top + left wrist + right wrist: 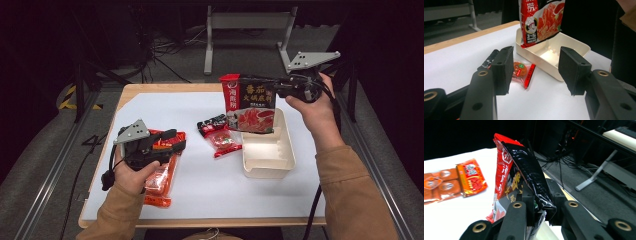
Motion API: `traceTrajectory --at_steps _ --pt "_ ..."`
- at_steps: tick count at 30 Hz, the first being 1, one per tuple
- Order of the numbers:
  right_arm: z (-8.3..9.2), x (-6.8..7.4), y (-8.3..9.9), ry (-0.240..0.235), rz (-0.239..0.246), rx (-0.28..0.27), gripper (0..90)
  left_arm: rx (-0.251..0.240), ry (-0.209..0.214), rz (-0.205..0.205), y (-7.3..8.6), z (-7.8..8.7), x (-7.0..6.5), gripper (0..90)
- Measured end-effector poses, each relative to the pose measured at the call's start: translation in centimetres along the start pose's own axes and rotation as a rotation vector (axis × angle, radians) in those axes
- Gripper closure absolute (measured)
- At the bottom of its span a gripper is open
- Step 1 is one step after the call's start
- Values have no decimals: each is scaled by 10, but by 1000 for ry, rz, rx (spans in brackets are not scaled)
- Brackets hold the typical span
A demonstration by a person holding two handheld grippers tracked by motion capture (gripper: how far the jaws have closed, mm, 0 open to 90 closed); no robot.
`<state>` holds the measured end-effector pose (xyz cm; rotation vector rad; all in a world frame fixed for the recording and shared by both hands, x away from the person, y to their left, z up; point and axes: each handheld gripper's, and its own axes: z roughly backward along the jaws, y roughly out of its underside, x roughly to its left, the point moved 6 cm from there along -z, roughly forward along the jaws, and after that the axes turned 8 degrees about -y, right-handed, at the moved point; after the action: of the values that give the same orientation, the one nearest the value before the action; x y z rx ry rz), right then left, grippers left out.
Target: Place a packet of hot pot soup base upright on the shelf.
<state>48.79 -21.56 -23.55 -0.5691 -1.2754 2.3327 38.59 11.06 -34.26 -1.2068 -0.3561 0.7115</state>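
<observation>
A red and black sauce pouch [248, 102] hangs upright over the far end of a cream tray [280, 160]. My right gripper [278, 92] is shut on the pouch's upper right edge. In the right gripper view the jaws [541, 203] pinch the black side of the pouch [524, 167]. My left gripper [176, 140] hovers over long orange packets [161, 180] at the table's left. It is open with nothing between its pads [504, 71]. Through its jaws [536, 63] I see the tray [574, 46] and the pouch's lower end [541, 22].
Two small packets lie left of the tray: a black one [212, 122] and a clear one with orange and red contents [224, 142]. A white sheet [210, 190] covers the wooden table. Beyond the far edge stand metal frame legs [207, 45] and cables on the floor.
</observation>
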Motion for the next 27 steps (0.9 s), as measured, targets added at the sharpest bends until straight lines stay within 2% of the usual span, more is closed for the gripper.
traceTrajectory --at_steps 7,18,27 --pt "2 -20 2 54 -4 7 785 6 4 5 0 -3 2 472" --pt "4 -44 8 111 -19 14 784 14 8 19 1 -6 6 470" --pt "6 -55 14 144 -20 10 783 24 7 25 3 -8 7 464"
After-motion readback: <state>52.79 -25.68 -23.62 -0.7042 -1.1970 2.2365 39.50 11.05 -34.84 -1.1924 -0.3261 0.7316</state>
